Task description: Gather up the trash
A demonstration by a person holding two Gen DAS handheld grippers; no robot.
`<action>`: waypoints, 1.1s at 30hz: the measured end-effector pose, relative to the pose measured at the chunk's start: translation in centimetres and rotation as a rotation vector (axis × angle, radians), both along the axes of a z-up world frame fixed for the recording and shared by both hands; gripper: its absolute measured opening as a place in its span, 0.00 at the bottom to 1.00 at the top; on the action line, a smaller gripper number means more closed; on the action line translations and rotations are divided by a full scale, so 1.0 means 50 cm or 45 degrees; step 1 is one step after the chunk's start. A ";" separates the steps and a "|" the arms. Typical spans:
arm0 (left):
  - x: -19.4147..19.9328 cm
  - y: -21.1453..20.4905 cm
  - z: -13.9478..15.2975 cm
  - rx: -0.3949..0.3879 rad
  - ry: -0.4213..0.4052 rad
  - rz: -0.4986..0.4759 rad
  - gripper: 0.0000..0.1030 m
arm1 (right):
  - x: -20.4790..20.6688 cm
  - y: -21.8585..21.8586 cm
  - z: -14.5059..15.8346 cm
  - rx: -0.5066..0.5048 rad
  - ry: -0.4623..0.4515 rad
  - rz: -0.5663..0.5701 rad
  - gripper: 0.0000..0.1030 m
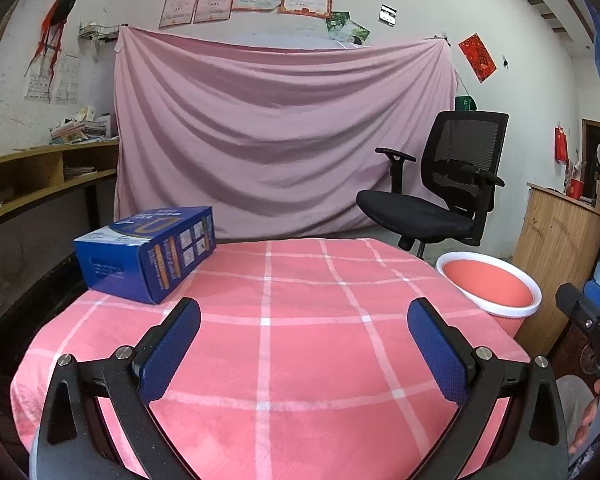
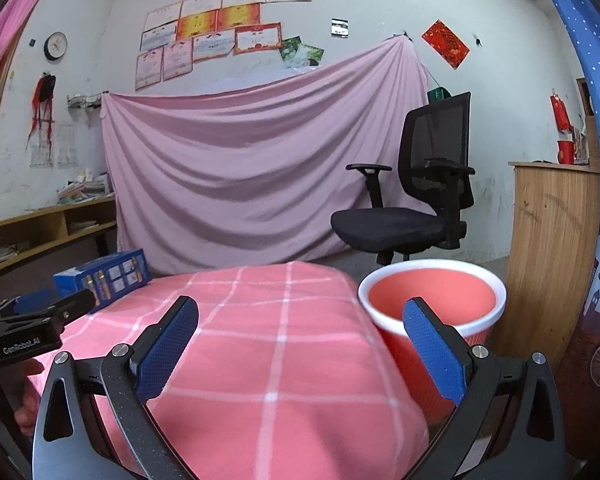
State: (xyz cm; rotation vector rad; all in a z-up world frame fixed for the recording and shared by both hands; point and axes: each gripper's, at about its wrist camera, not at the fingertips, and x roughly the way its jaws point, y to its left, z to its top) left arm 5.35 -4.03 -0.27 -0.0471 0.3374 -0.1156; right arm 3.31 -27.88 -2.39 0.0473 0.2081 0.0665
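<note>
A blue cardboard box (image 1: 150, 254) lies on the far left of the table under a pink checked cloth (image 1: 300, 280); it also shows in the right wrist view (image 2: 104, 278). A pink bin with a white rim (image 1: 490, 286) stands just off the table's right edge, seen closer in the right wrist view (image 2: 432, 300). My left gripper (image 1: 304, 320) is open and empty above the near part of the table. My right gripper (image 2: 300, 320) is open and empty at the table's right edge, its right finger in front of the bin.
A black office chair (image 1: 440, 184) stands behind the table before a pink hanging sheet (image 1: 280, 128). A wooden cabinet (image 2: 552, 248) stands right of the bin. Wooden shelves (image 1: 40, 176) with papers line the left wall.
</note>
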 end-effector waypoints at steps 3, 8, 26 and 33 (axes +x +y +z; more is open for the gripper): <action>-0.012 0.012 -0.005 0.012 -0.017 0.016 0.99 | -0.012 0.017 0.001 -0.048 -0.027 -0.042 1.00; -0.022 0.025 -0.020 0.009 -0.019 0.034 0.99 | 0.002 0.017 -0.011 -0.072 -0.009 -0.079 1.00; -0.020 0.037 -0.039 -0.016 -0.013 0.064 0.99 | 0.015 0.020 -0.026 -0.082 0.016 -0.056 1.00; -0.019 0.037 -0.040 -0.014 -0.014 0.068 0.99 | 0.017 0.019 -0.027 -0.083 0.022 -0.049 1.00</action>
